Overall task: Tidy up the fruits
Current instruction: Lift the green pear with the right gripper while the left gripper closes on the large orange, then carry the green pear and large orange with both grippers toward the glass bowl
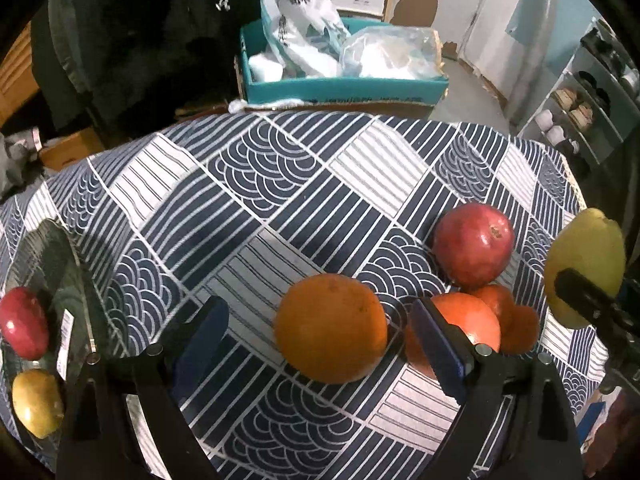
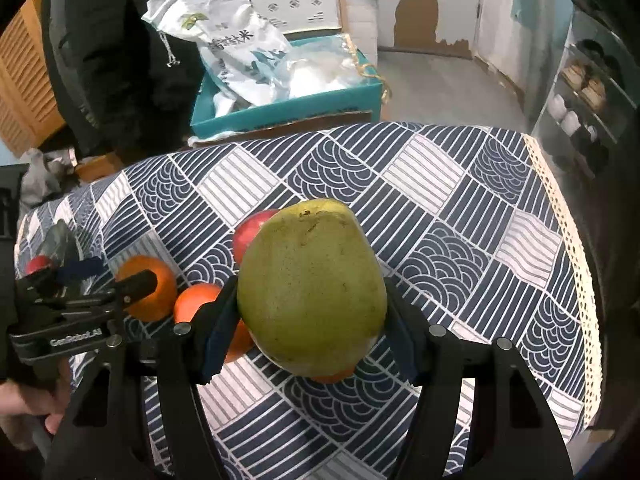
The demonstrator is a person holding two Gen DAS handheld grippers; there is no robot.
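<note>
An orange (image 1: 332, 328) lies on the patterned tablecloth (image 1: 280, 200), and my left gripper (image 1: 318, 312) stands open around it, with a gap at each blue pad. To its right are a red round fruit (image 1: 472, 248) and two orange-red fruits (image 1: 460, 320). My right gripper (image 2: 310, 292) is shut on a large yellow-green fruit (image 2: 312, 288), held above the cloth at the right of the pile. In the right wrist view the left gripper (image 2: 108, 274) is at the left by the orange (image 2: 148, 292). A glass dish (image 1: 56, 256) at the far left holds a red fruit (image 1: 22, 322) and a yellow fruit (image 1: 36, 404).
A teal box (image 1: 344, 90) with white bags stands beyond the table's far edge. A dark garment (image 1: 140, 40) hangs at the back left. A shelf unit (image 1: 580, 112) stands at the right. The cloth's lace edge (image 2: 576, 240) marks the table's right side.
</note>
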